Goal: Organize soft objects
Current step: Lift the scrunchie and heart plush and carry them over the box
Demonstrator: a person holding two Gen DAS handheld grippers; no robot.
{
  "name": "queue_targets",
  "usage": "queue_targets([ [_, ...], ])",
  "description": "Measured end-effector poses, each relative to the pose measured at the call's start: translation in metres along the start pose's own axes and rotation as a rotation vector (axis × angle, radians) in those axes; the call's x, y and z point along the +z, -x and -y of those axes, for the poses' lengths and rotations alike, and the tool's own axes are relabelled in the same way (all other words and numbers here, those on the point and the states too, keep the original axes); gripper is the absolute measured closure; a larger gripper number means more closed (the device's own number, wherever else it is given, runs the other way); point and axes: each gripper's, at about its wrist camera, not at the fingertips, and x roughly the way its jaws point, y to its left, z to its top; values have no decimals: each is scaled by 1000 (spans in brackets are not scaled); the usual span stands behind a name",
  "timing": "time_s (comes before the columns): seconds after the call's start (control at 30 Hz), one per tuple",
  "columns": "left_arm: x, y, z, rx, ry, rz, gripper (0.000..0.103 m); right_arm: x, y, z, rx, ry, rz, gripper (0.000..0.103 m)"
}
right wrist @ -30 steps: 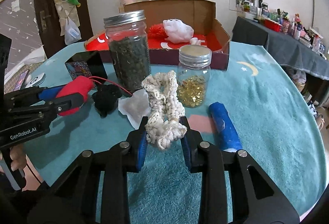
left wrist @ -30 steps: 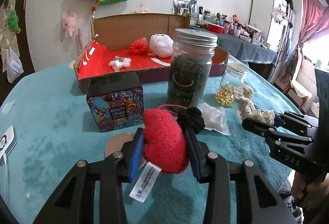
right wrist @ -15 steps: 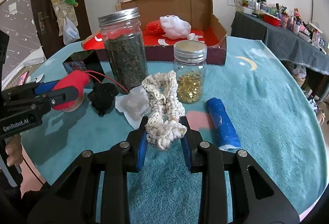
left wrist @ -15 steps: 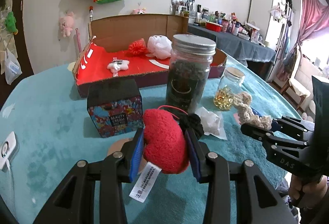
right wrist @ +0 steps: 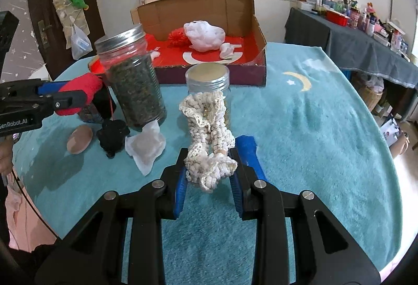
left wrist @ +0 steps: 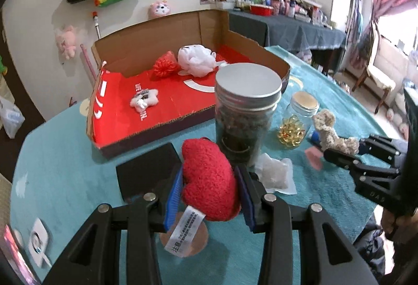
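Note:
My left gripper [left wrist: 209, 196] is shut on a red plush heart [left wrist: 209, 178] with a white tag, held above the teal table; it also shows in the right wrist view [right wrist: 78, 93]. My right gripper [right wrist: 209, 175] is shut on a cream crocheted scrunchie [right wrist: 207, 138], also seen in the left wrist view [left wrist: 331, 133]. An open cardboard box [left wrist: 156, 55] with a red floor stands behind and holds a red pom [left wrist: 166, 67], a white puff [left wrist: 196, 60] and a small white star plush [left wrist: 143, 99]. A black soft object [right wrist: 112, 134] lies on the table.
A tall jar of dark leaves [left wrist: 247, 112] and a small jar of golden capsules [left wrist: 297, 120] stand between my grippers and the box. A black-lidded box [left wrist: 149, 170], a white sachet [right wrist: 145, 146], a blue roll [right wrist: 248, 151] and a tan disc [right wrist: 79, 138] lie nearby.
Both grippers have risen and tilted down over the table, still holding their objects. The left gripper has moved forward toward the cardboard box; the black soft object has stayed on the table.

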Motion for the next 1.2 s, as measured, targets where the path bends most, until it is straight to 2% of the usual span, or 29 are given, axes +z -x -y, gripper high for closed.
queue_targets([
  [0.27, 16, -7, -10, 39, -64, -56, 61, 15, -8, 23, 26, -7, -51, 75],
  [0.4, 21, -9, -15, 34, -76, -72, 61, 21, -11, 35, 48, -11, -82, 75],
  [0.7, 37, -18, -27, 1, -131, -85, 61, 42, -21, 65, 21, 31, -140, 75],
  [0.83, 44, -27, -36, -3, -148, -88, 61, 58, -31, 74, 58, 55, -163, 75],
  [1.03, 61, -35, -56, -71, -107, -74, 61, 88, -38, 72, 113, 100, -158, 75],
  [1.2, 86, -38, -68, -127, -78, -27, 61, 118, -50, 63, 166, 116, -153, 75],
])
